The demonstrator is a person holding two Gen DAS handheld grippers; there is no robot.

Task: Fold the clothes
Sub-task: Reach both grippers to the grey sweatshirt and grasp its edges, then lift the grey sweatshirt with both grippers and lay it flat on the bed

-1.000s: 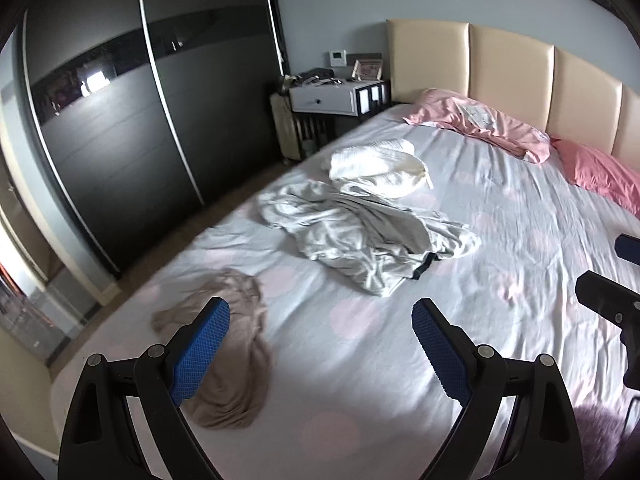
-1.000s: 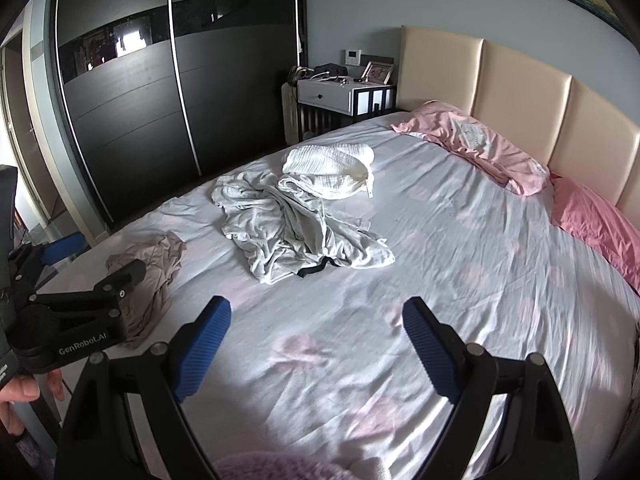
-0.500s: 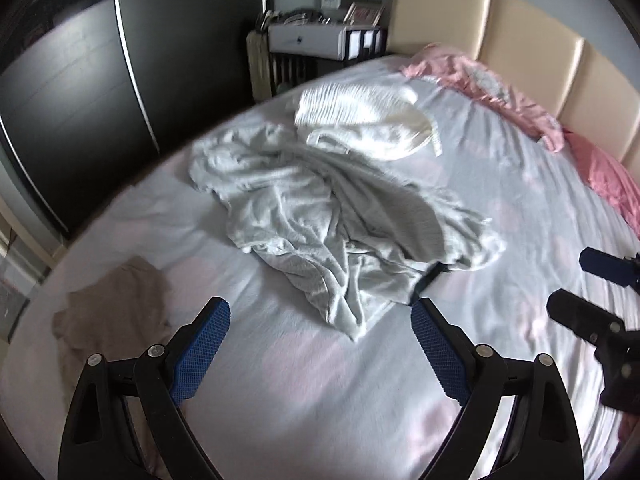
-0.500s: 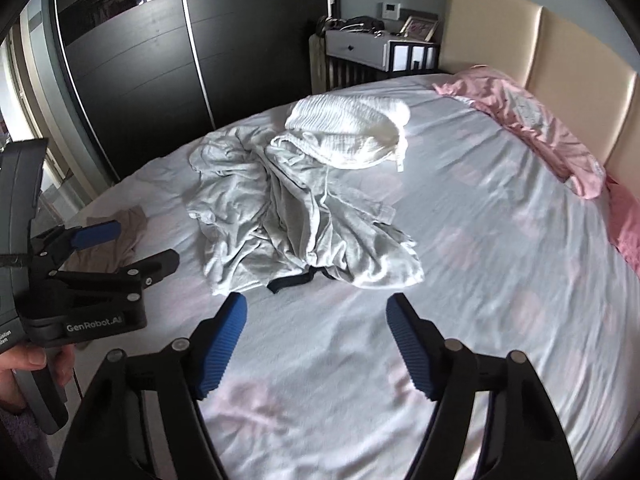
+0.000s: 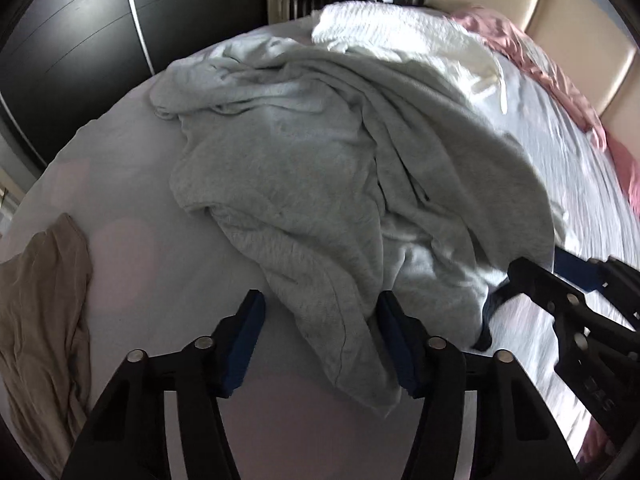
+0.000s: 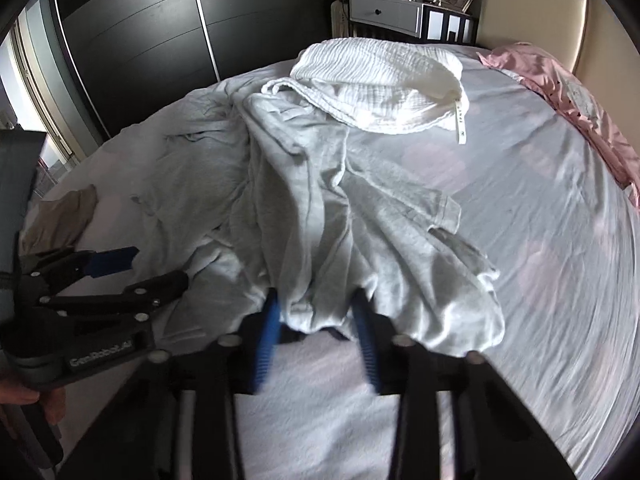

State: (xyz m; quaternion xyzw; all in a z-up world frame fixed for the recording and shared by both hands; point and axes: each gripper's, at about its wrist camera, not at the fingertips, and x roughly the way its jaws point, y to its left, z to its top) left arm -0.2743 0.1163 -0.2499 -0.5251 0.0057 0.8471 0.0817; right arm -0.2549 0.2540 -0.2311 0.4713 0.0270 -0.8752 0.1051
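- We see the grey garment (image 5: 320, 168) lying crumpled in the middle of the bed (image 6: 540, 240), its near hem toward both cameras.
- We note the left tongs (image 5: 320, 320) low over the sheet with jaws closing; a fold of the grey hem lies between the blue pads (image 5: 248, 332). The right-hand pad touches the cloth, the left-hand pad stands clear of it, so no clamp yet.
- We note the right tongs (image 6: 316, 320) at another part of the same hem, jaws closing, a bunched grey fold between them. The frame is blurred here; the pads sit just beside the cloth on both sides and we cannot confirm that they press on it.
- In the right wrist view the left tongs appear at the left edge, borne by a hand (image 6: 28, 396).
- A white ribbed garment (image 6: 380, 80) lies beyond the grey one, overlapping its far end.
- A beige garment (image 5: 40, 312) lies apart at the left edge of the bed.
- Pink pillows (image 6: 568, 104) rest by the headboard (image 5: 560, 20); a nightstand (image 6: 400, 16) stands beside the bed.
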